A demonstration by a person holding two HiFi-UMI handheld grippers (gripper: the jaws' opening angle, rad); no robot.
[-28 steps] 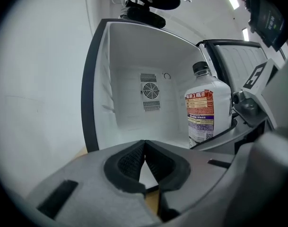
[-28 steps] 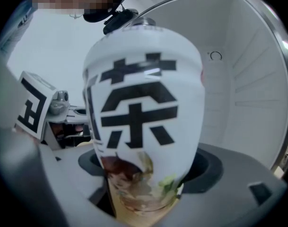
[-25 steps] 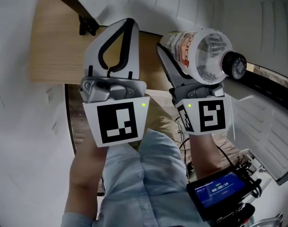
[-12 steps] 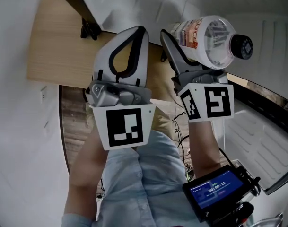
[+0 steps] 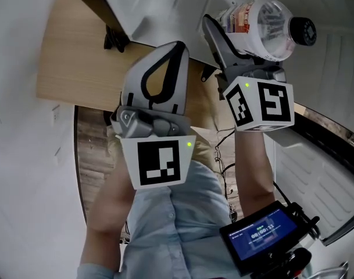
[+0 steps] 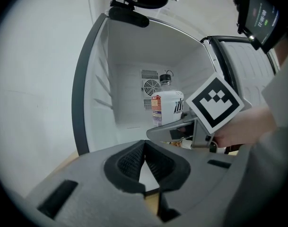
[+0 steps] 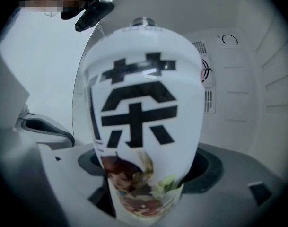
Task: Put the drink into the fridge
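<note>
The drink is a clear plastic bottle (image 5: 263,21) with a white label and a black cap, and it fills the right gripper view (image 7: 143,122). My right gripper (image 5: 242,39) is shut on its lower body, with a jaw on each side (image 7: 151,168). From the left gripper view, the bottle (image 6: 168,107) stands upright in front of the open fridge (image 6: 127,74). My left gripper (image 5: 174,50) hangs to the left of the right one and a little behind it. Its jaws (image 6: 144,144) are shut with nothing between them.
The fridge's white inside has a fan vent (image 6: 151,86) on its back wall (image 7: 229,89) and ribbed side walls. Its open door (image 5: 319,164) stands at the right, with a black seal. A pale wooden surface (image 5: 78,57) lies at the left. A small blue-lit screen (image 5: 259,236) sits near my right forearm.
My right gripper has carried the bottle upward in the head view, further toward the fridge's inside. My left gripper has barely shifted and stays shut.
</note>
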